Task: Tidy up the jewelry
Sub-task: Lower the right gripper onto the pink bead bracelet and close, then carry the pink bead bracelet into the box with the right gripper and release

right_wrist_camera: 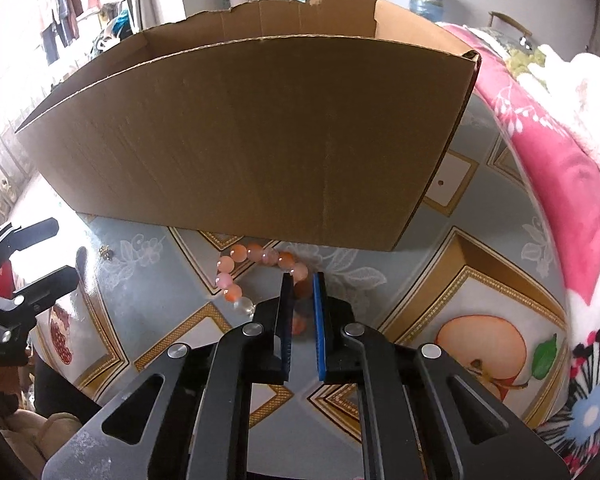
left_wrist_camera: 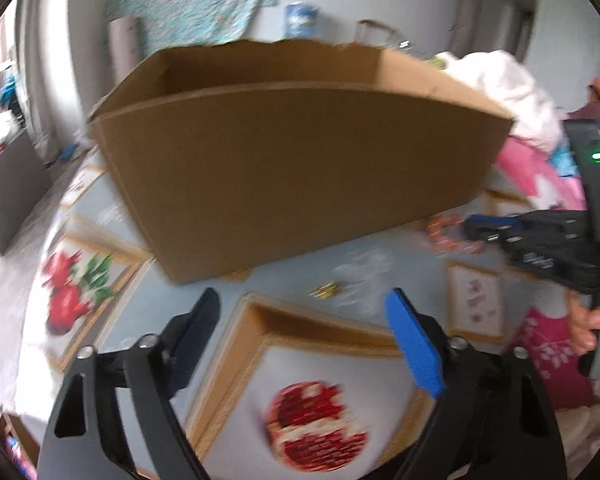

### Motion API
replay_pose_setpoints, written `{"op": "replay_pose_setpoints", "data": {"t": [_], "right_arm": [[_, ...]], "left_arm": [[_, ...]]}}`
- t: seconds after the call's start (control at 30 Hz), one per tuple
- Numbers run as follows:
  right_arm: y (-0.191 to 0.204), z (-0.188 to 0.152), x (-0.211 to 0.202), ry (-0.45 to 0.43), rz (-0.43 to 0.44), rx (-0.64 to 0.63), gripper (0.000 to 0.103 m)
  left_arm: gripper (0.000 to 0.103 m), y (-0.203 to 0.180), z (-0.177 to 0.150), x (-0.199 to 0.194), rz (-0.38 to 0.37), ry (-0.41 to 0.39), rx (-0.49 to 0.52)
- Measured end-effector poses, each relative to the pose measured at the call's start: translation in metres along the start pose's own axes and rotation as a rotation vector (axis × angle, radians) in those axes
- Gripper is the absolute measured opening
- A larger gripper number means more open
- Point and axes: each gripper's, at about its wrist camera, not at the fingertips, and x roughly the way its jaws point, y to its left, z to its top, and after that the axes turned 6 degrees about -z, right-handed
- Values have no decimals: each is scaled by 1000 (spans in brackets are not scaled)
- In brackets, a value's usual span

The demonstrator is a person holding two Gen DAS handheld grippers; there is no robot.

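A bracelet of orange and pink beads lies on the patterned tablecloth just before an open cardboard box. My right gripper is shut on the bracelet's right side, with beads between its fingers. It also shows in the left wrist view, with the bracelet at its tip. My left gripper is open and empty above the cloth; it also shows in the right wrist view. A small gold piece of jewelry lies just beyond the left fingertips, and also shows in the right wrist view.
The cardboard box fills the middle of the table. A pink flowered blanket and white cloth lie at the right. A dark panel stands at the left. A clear plastic wrapper lies by the gold piece.
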Motion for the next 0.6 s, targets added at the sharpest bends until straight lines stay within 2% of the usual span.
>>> {"op": "replay_pose_setpoints", "data": {"t": [0.03,0.1,0.2,0.43,0.5,0.6], "right_arm": [[0,0,0,-1,2,3,8],[-5,-4,-3,-3,5,8,8],[-8,-5,-4,-9,7,6,8],[-13,-8,-2,-19,20,5,8],[-13,-9,-2,-20,20,6,8],[-13,-11,-2,-24,24,11,8]], "left_arm": [[72,-2,1,2,-15,-1,7],[56,-5,3,10,-30,15,27],[39,-4,5,21,-25,45,23],[21,-2,6,24,9,53,17],[11,-4,6,25,18,54,27],[2,-9,4,25,34,52,50]]}}
